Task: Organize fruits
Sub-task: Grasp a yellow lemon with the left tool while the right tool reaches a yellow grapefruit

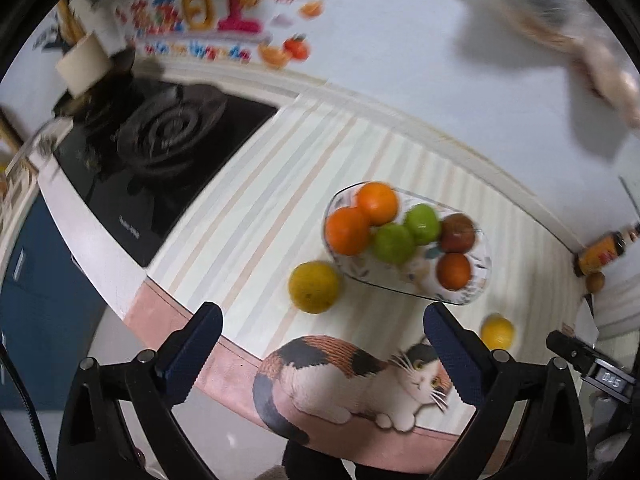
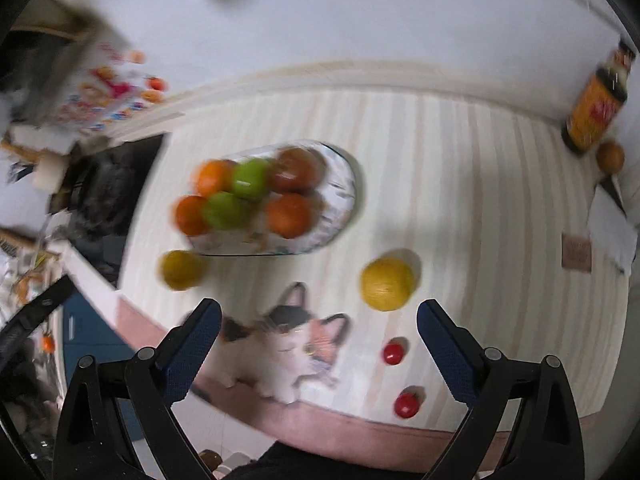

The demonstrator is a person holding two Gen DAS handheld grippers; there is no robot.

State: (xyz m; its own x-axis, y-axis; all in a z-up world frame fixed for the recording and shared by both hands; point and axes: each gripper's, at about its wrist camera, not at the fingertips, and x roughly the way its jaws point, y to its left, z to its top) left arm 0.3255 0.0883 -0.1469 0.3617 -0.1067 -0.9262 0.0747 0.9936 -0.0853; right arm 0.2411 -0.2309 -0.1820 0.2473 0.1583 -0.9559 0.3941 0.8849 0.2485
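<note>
wall sticker [image 1: 200, 12] — large "日上" | right gripper [image 1: 608, 378] tag — digits, unclear

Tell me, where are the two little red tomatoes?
Only the right wrist view shows them: the two small red tomatoes sit on the striped mat near its front edge, right of the cat picture and below the yellow fruit.
</note>
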